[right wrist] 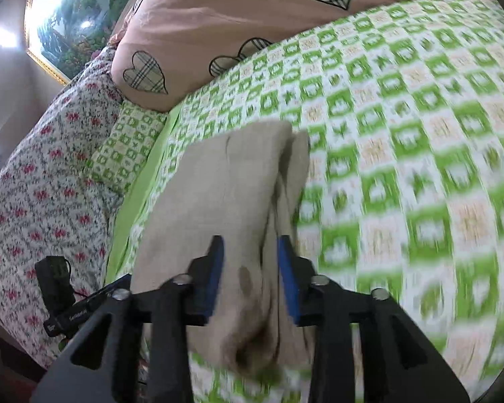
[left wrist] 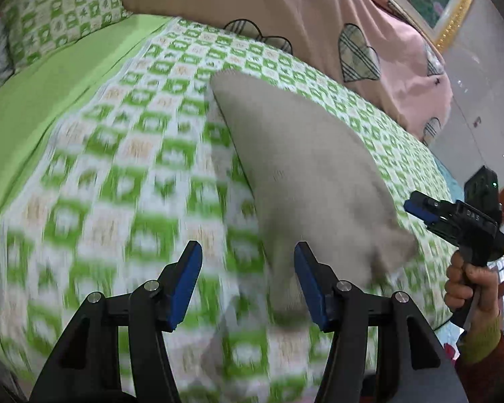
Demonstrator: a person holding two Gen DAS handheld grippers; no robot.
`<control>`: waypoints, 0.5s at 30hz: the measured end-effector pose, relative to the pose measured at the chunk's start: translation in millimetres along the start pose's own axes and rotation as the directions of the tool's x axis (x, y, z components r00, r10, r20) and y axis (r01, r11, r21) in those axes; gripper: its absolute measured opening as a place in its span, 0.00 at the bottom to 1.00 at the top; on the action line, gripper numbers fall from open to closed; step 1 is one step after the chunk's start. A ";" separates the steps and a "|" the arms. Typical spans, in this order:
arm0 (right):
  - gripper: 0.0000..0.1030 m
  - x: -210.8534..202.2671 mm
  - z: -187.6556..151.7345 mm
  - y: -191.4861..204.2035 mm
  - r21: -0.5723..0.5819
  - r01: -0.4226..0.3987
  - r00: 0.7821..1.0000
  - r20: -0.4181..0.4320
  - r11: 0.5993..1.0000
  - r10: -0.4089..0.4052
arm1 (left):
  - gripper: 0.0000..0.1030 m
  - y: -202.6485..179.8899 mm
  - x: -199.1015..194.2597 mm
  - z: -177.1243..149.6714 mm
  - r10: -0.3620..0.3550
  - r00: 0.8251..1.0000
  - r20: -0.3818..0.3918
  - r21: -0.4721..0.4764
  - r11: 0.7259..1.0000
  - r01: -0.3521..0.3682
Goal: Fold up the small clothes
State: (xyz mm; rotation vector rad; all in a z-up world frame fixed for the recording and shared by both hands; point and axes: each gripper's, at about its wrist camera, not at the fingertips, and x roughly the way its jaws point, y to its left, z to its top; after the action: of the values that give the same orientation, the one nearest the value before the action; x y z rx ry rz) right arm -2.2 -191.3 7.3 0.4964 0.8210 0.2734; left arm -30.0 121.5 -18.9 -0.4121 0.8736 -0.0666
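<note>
A small beige garment (left wrist: 305,154) lies folded on the green-and-white checked bedspread (left wrist: 127,154). My left gripper (left wrist: 248,252) is open, its right finger (left wrist: 307,278) over the garment's near left edge, nothing held. In the right wrist view the garment (right wrist: 218,194) runs from the middle down between my fingers. My right gripper (right wrist: 250,245) has its jaws apart with the garment's folded edge lying between them, not pinched. The right gripper also shows in the left wrist view (left wrist: 423,210), hovering at the garment's right side with its pads close together.
A pink quilt with plaid hearts (left wrist: 285,10) lies along the far side of the bed. A checked pillow (left wrist: 60,13) and a floral pillow (right wrist: 40,184) lie at the head. A framed painting (right wrist: 74,10) hangs on the wall. The bed edge is near the right hand (left wrist: 470,288).
</note>
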 end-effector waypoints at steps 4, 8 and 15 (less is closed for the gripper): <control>0.36 -8.3 -28.6 7.0 -0.015 -0.010 1.000 -0.020 1.000 0.009 | 0.56 -15.6 -4.5 -33.0 -0.033 0.999 -0.021 0.045 0.998 0.034; 0.36 -7.6 -42.1 15.4 -0.042 -0.021 0.999 -0.035 0.999 0.020 | 0.56 -31.3 5.0 -38.3 -0.001 1.000 -0.016 0.095 0.995 0.002; 0.36 1.2 -49.3 24.7 -0.095 0.023 0.999 -0.027 0.995 -0.025 | 0.56 -45.3 31.4 -38.7 0.120 0.993 0.019 0.120 0.985 -0.121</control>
State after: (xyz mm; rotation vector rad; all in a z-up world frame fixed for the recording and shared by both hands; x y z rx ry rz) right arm -39.6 -154.3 -9.0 0.3944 0.8367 0.2962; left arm -34.1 60.3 -46.8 -0.2461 0.8768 -0.0055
